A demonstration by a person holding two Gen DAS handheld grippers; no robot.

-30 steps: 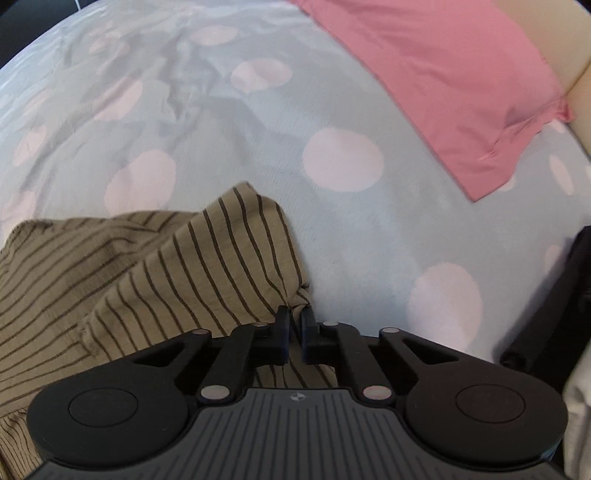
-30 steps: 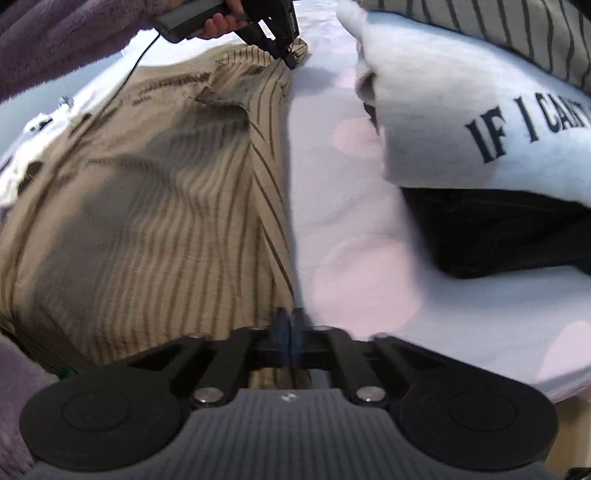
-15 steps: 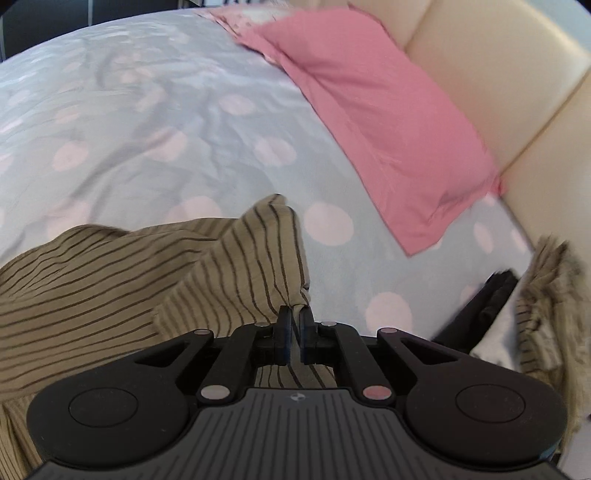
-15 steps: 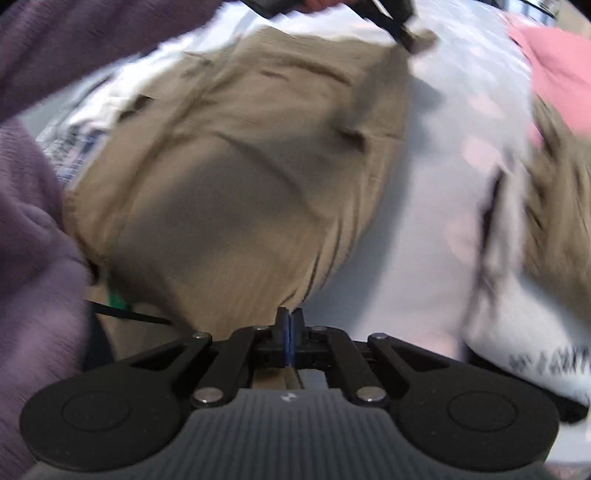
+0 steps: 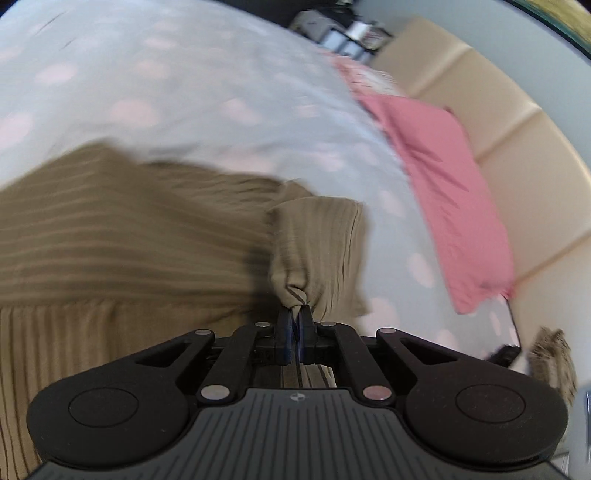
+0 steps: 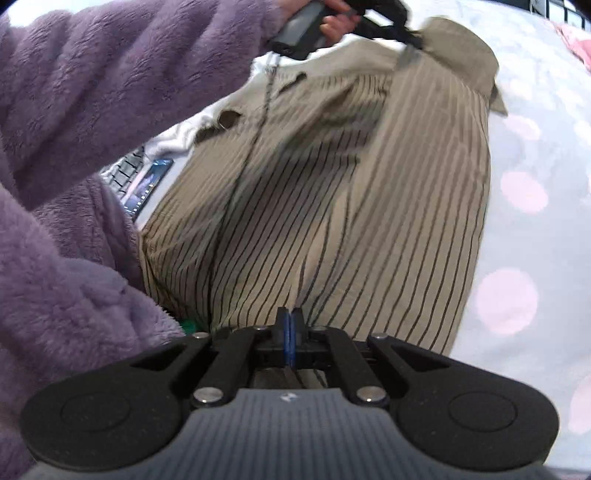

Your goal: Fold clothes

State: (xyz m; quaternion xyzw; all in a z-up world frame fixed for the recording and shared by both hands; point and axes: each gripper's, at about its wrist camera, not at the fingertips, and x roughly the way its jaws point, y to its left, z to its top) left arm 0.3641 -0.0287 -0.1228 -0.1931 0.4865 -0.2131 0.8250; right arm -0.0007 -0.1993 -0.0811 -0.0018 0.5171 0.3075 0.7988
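We look along both tools at a bed whose pale blue-grey cover (image 5: 207,85) is printed with soft pink dots. The left-wrist view is smeared by motion, so fine detail there is lost.

Across the near side of the bed lies the tan striped garment (image 6: 351,206), dark thin stripes on a beige ground, spread between our two hands. The left gripper (image 5: 294,317) has its jaws pressed together on a bunched corner of that cloth, which rises in a small puckered fold just ahead of the tips. The right gripper (image 6: 290,317) likewise has its jaws together on the garment's nearer edge; the blue pads meet with the fabric running under them.

In the right-wrist view we see the other hand (image 6: 334,22) at the top of the frame, gripping its tool's handle at the garment's far corner, with a fluffy purple sleeve (image 6: 110,81) filling the left side.

Toward the head of the bed a pink pillow (image 5: 447,184) lies along the cover's far right edge, against a cream padded headboard (image 5: 528,158). Beyond the far corner we make out dark shelving (image 5: 343,37), too blurred to read. At the right edge of the cover, near the headboard, a small heap of other clothing (image 5: 550,358) sits, partly cut off.
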